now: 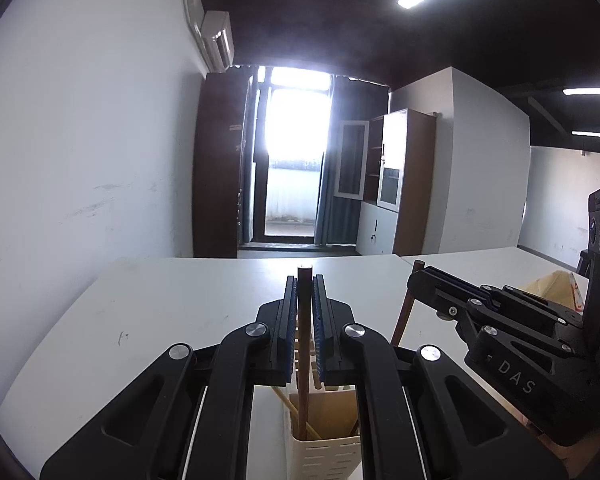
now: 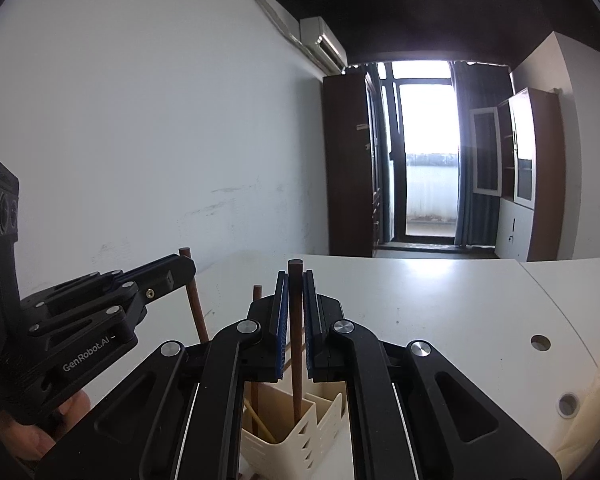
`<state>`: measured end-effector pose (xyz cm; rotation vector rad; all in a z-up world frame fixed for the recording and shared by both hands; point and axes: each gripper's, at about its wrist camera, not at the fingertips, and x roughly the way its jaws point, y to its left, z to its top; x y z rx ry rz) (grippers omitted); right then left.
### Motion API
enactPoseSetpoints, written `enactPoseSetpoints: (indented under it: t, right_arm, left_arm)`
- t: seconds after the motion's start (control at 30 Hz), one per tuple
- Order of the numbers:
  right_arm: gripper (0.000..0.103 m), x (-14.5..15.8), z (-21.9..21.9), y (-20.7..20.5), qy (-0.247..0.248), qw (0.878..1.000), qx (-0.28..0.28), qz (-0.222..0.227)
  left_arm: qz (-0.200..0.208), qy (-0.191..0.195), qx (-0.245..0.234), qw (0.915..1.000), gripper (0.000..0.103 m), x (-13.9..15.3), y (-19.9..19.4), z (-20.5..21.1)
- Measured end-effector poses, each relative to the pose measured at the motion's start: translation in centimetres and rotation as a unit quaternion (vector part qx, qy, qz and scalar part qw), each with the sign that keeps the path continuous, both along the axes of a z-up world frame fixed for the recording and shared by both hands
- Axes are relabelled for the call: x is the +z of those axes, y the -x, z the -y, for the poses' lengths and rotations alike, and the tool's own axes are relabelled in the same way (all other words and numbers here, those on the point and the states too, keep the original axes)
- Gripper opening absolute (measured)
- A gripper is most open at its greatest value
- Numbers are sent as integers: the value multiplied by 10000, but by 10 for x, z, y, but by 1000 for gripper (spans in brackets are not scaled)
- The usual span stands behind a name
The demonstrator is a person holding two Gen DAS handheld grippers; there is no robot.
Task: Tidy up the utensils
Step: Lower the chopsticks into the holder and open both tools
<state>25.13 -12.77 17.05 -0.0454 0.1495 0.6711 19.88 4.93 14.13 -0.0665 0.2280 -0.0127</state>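
Observation:
A cream slotted utensil holder (image 1: 324,454) stands on the white table right below both grippers; it also shows in the right wrist view (image 2: 300,436). My left gripper (image 1: 305,280) is shut on a dark brown chopstick (image 1: 304,344) that stands upright with its lower end inside the holder. My right gripper (image 2: 295,276) is shut on a second dark brown chopstick (image 2: 296,360), also upright with its lower end in a holder compartment. A third brown stick (image 2: 255,304) and pale bamboo chopsticks (image 2: 260,420) rest in the holder. Each gripper shows in the other's view, the right one (image 1: 420,276) and the left one (image 2: 186,264).
The white table (image 1: 160,312) runs back to a grey wall on the left. A yellow-brown paper bag (image 1: 552,288) lies at the right. In the right wrist view a cream cloth bag (image 2: 596,392) lies by two round cable holes (image 2: 540,343).

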Motion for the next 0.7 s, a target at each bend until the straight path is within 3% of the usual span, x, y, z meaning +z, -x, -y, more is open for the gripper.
enactPoseSetpoints:
  t: [0.27,0.33,0.37,0.6,0.7]
  right_arm:
    - [8,-9,-3,1,207,9997,-62,-107]
    - [16,-8,2,0,143,9998,-110,-130]
    - [25,-8,4,0,122,9998,-126,-133]
    - [27,-7,9,-1,150,9995,-231,-132]
    - [33,-7,8,2,161,9995,-245,-90]
  left_arm:
    - [-222,-16,-79,9997,7,-5,-8,0]
    - [-171,-4,-67,9998,10,-4,-5,-2]
    - [-146,-41,-39,9999,12,-3,-4,-2]
    - [-98,-49,35,9999,18,2,5,-4]
    - [-94,-91,44,9999,21,2,7,-3]
